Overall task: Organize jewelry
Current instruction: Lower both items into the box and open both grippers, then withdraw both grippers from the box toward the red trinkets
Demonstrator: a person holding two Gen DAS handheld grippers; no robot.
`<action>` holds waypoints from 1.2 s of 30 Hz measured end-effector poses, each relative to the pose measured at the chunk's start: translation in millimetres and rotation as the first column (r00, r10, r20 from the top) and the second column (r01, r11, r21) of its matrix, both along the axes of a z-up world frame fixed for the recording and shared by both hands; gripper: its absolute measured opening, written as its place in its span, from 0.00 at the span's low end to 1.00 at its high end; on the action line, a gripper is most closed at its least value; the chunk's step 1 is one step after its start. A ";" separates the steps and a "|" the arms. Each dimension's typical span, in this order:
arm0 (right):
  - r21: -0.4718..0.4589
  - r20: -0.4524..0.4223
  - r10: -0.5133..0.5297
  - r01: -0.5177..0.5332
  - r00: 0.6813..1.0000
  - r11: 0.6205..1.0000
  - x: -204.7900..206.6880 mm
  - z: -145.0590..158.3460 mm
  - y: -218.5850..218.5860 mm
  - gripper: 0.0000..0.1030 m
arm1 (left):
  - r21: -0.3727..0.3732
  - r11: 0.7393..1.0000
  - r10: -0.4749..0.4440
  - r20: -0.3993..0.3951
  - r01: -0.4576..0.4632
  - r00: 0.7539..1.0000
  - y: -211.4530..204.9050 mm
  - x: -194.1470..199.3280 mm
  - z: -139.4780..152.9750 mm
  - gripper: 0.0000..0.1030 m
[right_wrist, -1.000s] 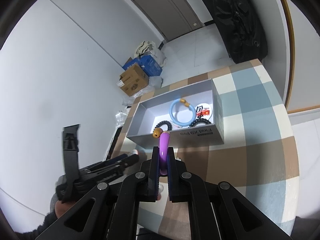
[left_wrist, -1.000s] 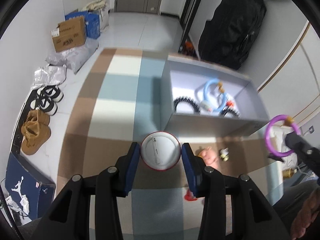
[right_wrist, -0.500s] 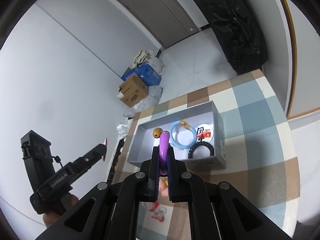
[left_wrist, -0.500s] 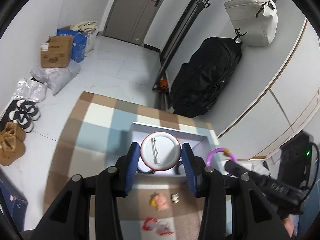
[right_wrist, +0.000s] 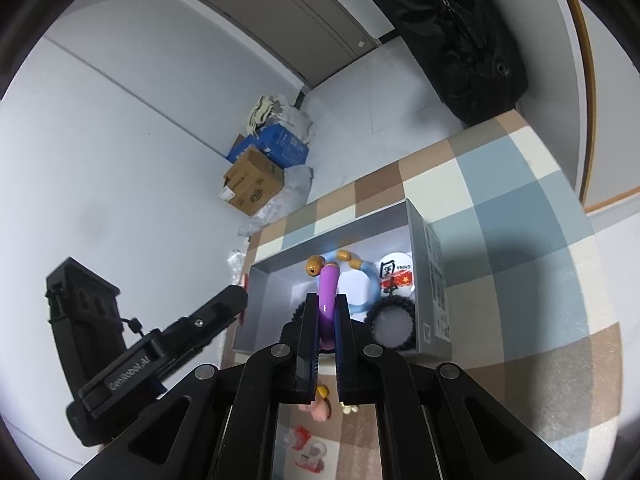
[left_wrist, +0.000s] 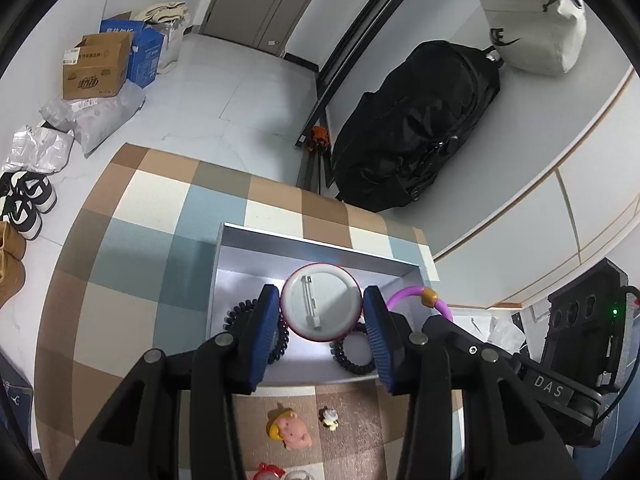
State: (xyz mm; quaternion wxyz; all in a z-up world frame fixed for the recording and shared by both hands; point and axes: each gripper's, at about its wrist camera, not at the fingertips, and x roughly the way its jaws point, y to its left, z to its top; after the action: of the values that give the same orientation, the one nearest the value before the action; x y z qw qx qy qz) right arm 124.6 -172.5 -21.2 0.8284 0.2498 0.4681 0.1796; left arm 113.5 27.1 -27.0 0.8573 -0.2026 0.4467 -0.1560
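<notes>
My left gripper (left_wrist: 321, 312) is shut on a round white pin badge with a red rim (left_wrist: 320, 306), held above the grey open box (left_wrist: 256, 236). My right gripper (right_wrist: 327, 308) is shut on a purple bracelet with a gold bead (right_wrist: 329, 284), also over the box (right_wrist: 262, 270); the bracelet shows in the left wrist view (left_wrist: 416, 294). Inside the box lie black beaded bracelets (right_wrist: 390, 312), a light blue bracelet (right_wrist: 370, 286) and a white badge with red print (right_wrist: 395, 276).
The box stands on a checkered cloth (left_wrist: 140, 240). In front of it lie a small pink pig figure (left_wrist: 290, 432), a tiny charm (left_wrist: 330, 418) and red-and-white pieces (right_wrist: 306, 444). A black bag (left_wrist: 416, 120), cardboard boxes (left_wrist: 96, 66) and shoes (left_wrist: 24, 204) are on the floor.
Both grippers have moved forward and lower over the box with their loads. The box looks larger and nearer in both views.
</notes>
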 end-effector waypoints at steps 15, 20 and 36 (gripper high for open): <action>-0.020 0.102 0.007 -0.005 0.995 1.000 -13.2 19.9 -2.1 0.72 | -0.050 0.999 -0.009 -0.066 0.006 0.998 6.7 0.7 -2.4 0.64; -0.054 0.103 0.001 0.004 0.995 0.999 -23.5 22.6 -6.9 0.77 | 0.014 1.000 -0.016 -0.032 0.016 0.999 12.0 -10.1 7.6 0.64; -0.298 0.169 0.074 -0.021 0.983 0.954 -71.1 26.4 8.4 0.92 | 0.289 0.957 0.003 0.036 -0.013 0.999 15.0 -66.7 2.1 0.80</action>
State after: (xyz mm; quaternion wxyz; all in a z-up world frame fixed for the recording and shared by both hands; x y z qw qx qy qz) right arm 53.6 -164.0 5.2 0.8903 0.0951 0.4195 0.1493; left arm 46.8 42.2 -24.9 0.8861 -0.0742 0.4488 -0.0893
